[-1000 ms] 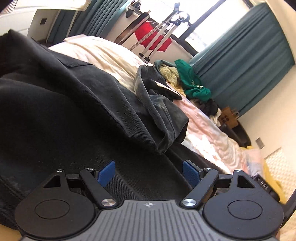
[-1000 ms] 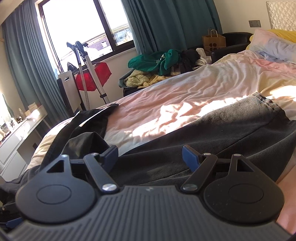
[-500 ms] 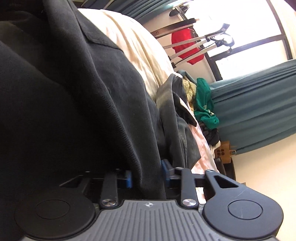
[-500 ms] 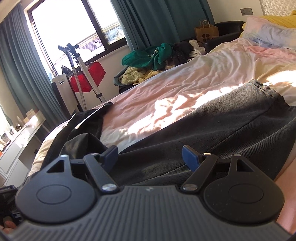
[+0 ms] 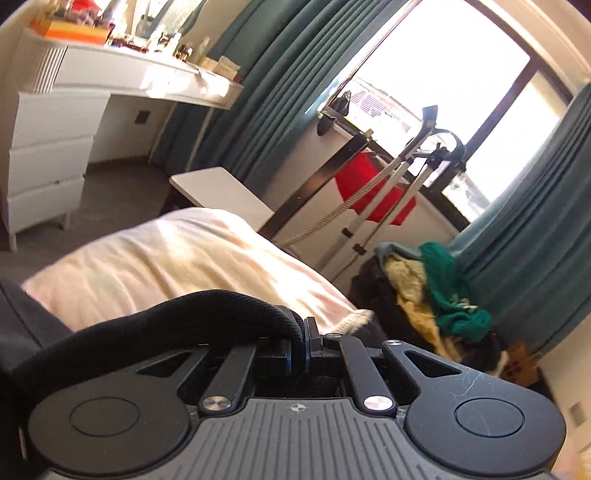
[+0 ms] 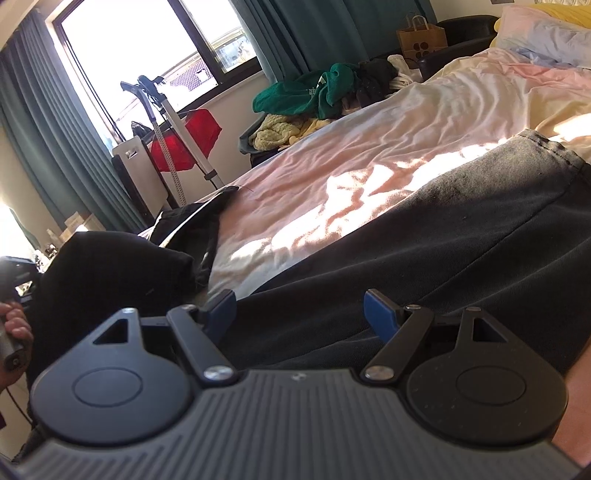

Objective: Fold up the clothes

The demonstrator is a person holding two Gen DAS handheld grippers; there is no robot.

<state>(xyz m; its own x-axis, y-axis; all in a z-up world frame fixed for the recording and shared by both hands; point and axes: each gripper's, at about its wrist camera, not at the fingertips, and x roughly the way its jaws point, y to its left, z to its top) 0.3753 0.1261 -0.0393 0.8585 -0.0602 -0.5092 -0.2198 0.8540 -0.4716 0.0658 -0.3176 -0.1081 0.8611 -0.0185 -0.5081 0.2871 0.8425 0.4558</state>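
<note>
A dark charcoal garment (image 6: 461, 258) lies spread across the bed. My left gripper (image 5: 304, 345) is shut on a thick folded edge of the dark garment (image 5: 207, 314), which arches up out of its jaws and hangs to the left. My right gripper (image 6: 299, 314) is open and empty, low over the garment with its blue pads (image 6: 378, 315) on either side of the cloth. In the right wrist view the lifted part of the garment (image 6: 110, 266) bunches at the left, beside the hand holding the other gripper (image 6: 13, 325).
The bed has a pale pink and cream sheet (image 6: 388, 147) with pillows (image 6: 546, 33) at the far right. A heap of green and yellow clothes (image 6: 314, 99) lies by the window. A folding rack with red cloth (image 5: 373, 192) and a white dresser (image 5: 55, 155) stand beyond the bed's foot.
My left gripper went from open over the garment to shut on its edge and lifted it, swinging to face the window and dresser. My right gripper stayed open, barely moving.
</note>
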